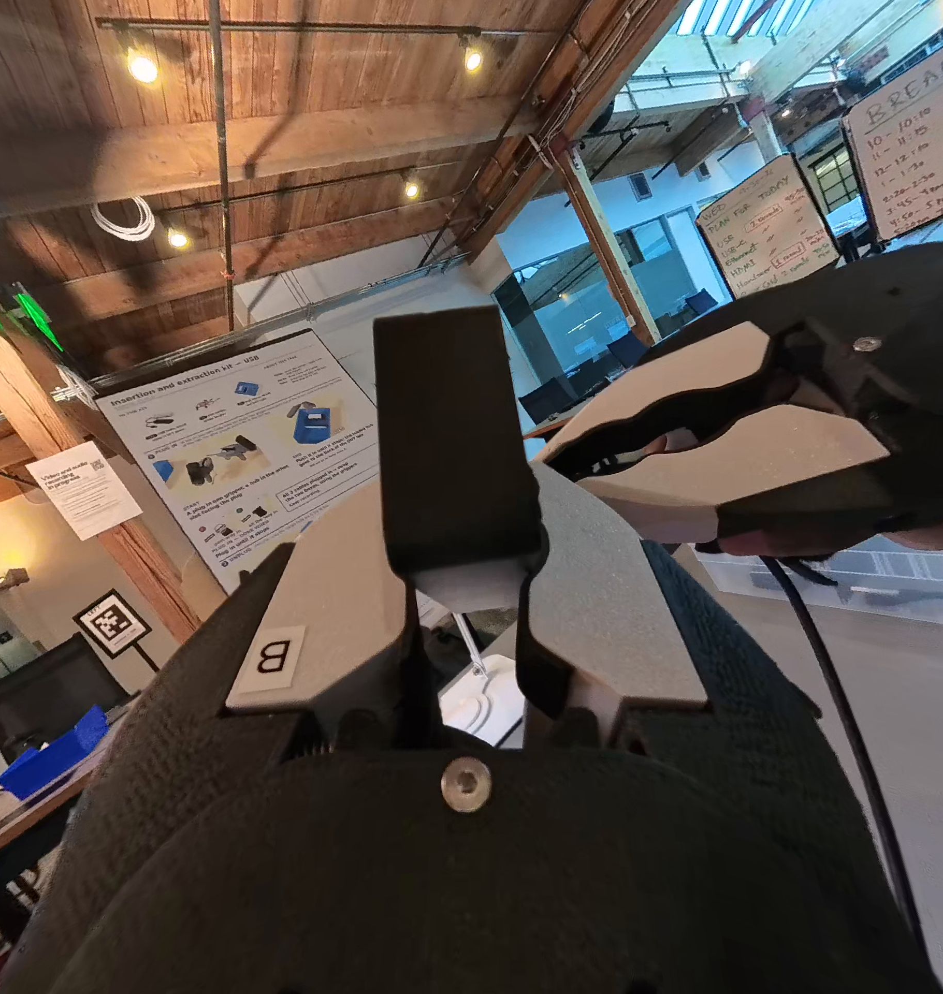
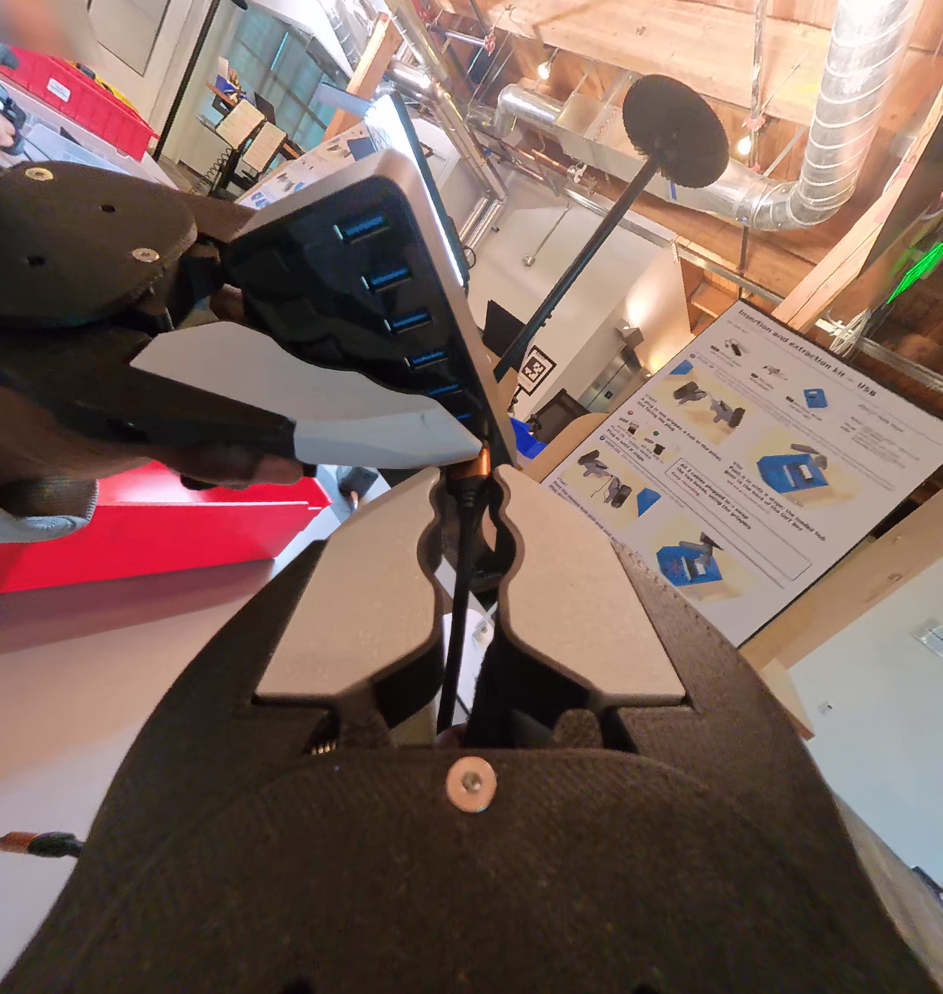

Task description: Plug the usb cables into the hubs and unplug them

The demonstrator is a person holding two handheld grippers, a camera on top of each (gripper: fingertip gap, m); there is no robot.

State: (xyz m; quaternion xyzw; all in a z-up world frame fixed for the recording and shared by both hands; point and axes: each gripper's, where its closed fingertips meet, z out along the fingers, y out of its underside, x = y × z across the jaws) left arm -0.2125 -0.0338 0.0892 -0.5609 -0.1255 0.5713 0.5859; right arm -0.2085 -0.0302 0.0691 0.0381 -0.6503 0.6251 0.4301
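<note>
We see the left claw (image 1: 466, 543) clamped on the hub (image 1: 447, 435) and the right claw (image 2: 466, 478) pinching a copper-collared plug (image 2: 477, 465) just ahead of its tips, at the hub's lowest port — a tilted approach could jam or miss it.

1. Right tongs (image 2: 466, 481) clamped on black USB cable with copper-collared plug (image 2: 477, 467).
2. Plug tip meets the lowest port of the dark, silver-edged multi-port hub (image 2: 361, 290).
3. Left tongs (image 2: 458, 430) grip the hub.
</note>
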